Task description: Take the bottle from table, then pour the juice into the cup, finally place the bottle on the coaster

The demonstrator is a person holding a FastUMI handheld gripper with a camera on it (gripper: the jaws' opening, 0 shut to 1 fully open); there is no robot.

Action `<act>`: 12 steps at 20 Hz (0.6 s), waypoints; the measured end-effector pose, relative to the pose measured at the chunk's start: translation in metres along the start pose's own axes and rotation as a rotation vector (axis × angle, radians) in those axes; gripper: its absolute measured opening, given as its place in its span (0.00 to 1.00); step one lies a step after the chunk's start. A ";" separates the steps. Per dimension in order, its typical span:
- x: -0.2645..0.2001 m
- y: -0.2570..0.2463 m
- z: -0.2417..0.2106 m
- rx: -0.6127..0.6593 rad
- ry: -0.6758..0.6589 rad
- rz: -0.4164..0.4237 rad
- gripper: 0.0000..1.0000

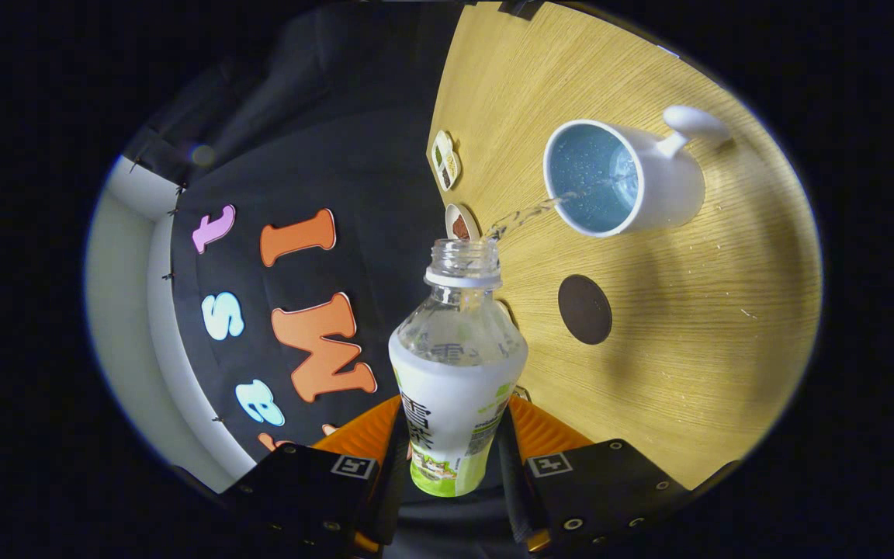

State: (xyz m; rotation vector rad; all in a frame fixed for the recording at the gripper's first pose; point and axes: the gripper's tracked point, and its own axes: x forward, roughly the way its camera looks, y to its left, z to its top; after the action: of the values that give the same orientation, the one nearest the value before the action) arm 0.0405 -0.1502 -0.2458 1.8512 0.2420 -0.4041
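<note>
My gripper (453, 435) is shut on a clear plastic bottle (459, 365) with a white and green label, both fingers pressing its lower body. The bottle is uncapped and tipped over sideways above the wooden table (695, 349). A thin clear stream (528, 213) runs from the bottle's mouth into a white mug (625, 175) with a blue inside, which stands beyond the fingers with its handle pointing away. A round dark brown coaster (585, 309) lies on the table between the bottle and the mug.
Two small flat items, a white oval one (445, 159) and a round one (462, 223), lie at the table's edge near the booth wall. A few drops speckle the wood near the mug.
</note>
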 end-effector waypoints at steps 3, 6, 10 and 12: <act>0.000 -0.002 0.004 0.011 -0.010 -0.008 0.56; 0.002 -0.002 0.007 0.019 -0.014 -0.012 0.57; 0.001 0.001 0.009 0.031 -0.018 -0.015 0.57; -0.001 0.003 0.008 0.037 -0.017 -0.010 0.56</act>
State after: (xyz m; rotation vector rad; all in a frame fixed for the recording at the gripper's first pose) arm 0.0395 -0.1590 -0.2453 1.8829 0.2338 -0.4337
